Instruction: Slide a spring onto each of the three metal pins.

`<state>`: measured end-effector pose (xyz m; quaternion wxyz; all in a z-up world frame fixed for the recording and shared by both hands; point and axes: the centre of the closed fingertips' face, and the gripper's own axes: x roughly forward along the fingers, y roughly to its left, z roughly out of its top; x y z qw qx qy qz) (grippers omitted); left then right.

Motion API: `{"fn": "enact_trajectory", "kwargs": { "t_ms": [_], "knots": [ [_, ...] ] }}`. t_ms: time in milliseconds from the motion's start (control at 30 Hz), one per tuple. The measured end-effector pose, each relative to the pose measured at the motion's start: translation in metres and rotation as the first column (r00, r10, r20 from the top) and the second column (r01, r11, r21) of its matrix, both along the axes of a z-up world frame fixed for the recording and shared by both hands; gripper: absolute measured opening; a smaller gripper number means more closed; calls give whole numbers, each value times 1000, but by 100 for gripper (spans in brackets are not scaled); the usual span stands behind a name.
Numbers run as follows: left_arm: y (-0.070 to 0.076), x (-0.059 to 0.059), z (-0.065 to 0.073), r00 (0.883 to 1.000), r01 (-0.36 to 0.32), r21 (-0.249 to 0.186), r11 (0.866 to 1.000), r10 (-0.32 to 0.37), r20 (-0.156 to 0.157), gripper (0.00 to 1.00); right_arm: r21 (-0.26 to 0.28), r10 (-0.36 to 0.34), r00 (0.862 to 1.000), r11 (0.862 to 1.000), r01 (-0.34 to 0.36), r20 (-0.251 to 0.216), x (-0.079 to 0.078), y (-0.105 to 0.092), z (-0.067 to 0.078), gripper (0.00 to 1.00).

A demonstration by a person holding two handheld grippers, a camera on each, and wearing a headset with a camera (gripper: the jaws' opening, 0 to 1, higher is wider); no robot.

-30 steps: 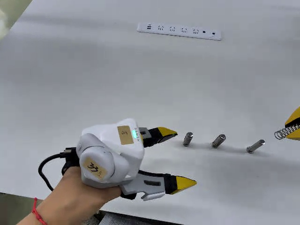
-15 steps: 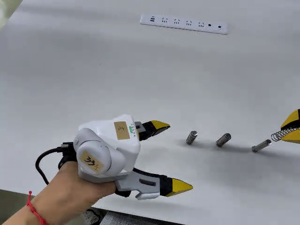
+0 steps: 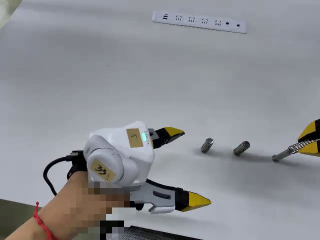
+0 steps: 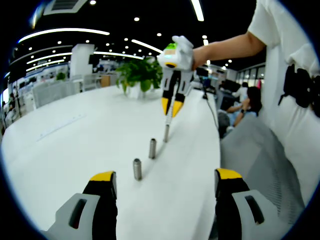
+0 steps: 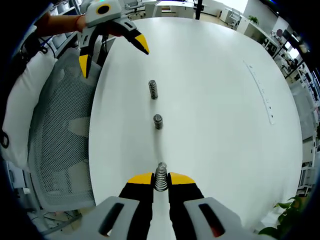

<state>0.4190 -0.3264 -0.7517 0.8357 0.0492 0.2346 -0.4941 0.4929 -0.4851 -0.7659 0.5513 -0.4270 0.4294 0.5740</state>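
Nearest: left gripper (image 3: 196, 167), yellow-tipped jaws spread wide and holding nothing, hovering over the near left part of the white tabletop (image 3: 100, 80). Idle.

Just beyond its tips, to the right: short grey metal pins in a row, upright as seen in the left gripper view. Left pin (image 3: 207, 145) and middle pin (image 3: 241, 148) each have a fitted spring (image 5: 153, 90) around them.

Right end of row: third pin (image 3: 278, 157). Right gripper (image 3: 312, 139) is at it, jaws closed on a thin coiled steel-wire spring (image 5: 160, 178), pinched across the coils near one end. The free end reaches the pin's top. Whether the first turns are over the pin yet: cannot tell.

Handling (judgement): the spring is very light and soft sideways, and will likely bow or kink if pushed off-axis. The wire is round and slick, so it could squirt out of a hard pinch. Best hold is the present one, across the outside of the coils. Squeeze lightly so the bore stays open, and keep its axis in line with the pin. The pin is small and looks free-standing, so it probably tips at a side nudge. The open left gripper could steady its base.

Far edge: white power strip (image 3: 199, 21), well apart from the work.
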Motion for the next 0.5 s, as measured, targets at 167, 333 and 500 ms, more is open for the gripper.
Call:
{"fn": "enact_trajectory", "kwargs": {
  "t_ms": [167,333,500],
  "knots": [
    [-1,0,1,1000,2,-6,1000,-2,-1,81,0,-1,1000,1000,1,-4,2,0,-5,12],
    [-2,-2,-1,1000,5,-11,1000,-5,-8,81,9,-11,1000,1000,11,-7,2,3,-4,12],
    [-4,-2,0,1000,8,-18,1000,-9,-9,81,2,2,1000,1000,-2,-8,2,2,-5,12]
  ]
}}
